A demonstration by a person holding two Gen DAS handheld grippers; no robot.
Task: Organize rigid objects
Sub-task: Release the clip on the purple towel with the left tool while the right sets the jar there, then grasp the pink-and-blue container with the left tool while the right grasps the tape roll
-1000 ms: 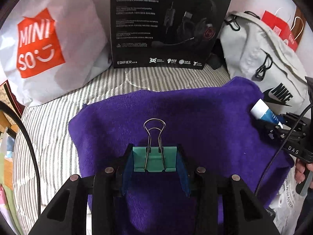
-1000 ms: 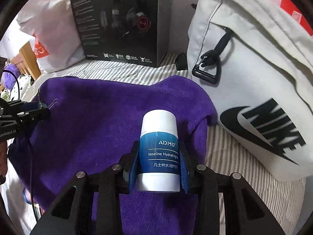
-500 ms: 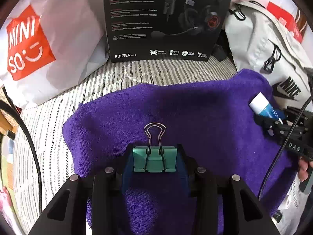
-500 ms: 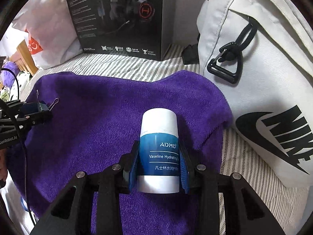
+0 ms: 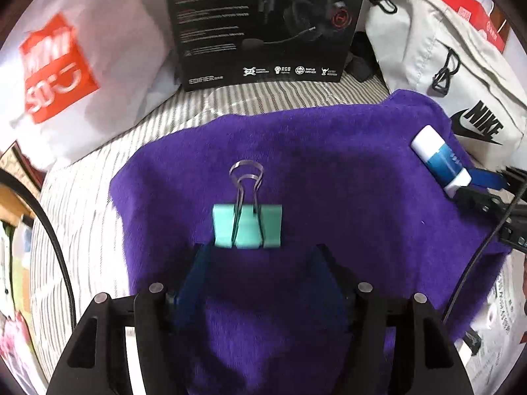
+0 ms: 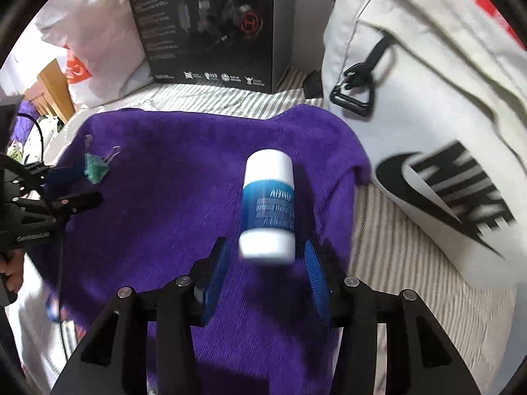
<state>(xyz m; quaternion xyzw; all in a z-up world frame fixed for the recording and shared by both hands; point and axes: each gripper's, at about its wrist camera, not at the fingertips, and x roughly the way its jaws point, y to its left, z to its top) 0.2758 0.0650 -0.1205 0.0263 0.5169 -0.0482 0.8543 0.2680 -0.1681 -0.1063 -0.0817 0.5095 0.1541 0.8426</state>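
Observation:
A teal binder clip (image 5: 247,227) with silver handles lies on the purple towel (image 5: 313,164), just ahead of my open left gripper (image 5: 260,256). It also shows in the right wrist view (image 6: 95,168). A white and blue Vaseline bottle (image 6: 268,207) lies on the towel (image 6: 171,177) just in front of my open right gripper (image 6: 266,256), free of the pads. The bottle also shows at the right in the left wrist view (image 5: 439,161).
A black headset box (image 5: 263,23) stands at the back. A white Miniso bag (image 5: 66,65) lies back left and a white Nike bag (image 6: 428,105) to the right. The towel lies on striped bedding (image 5: 82,204).
Both grippers have opened. The clip and the bottle were let go onto the towel, and both grippers have drawn back a little.

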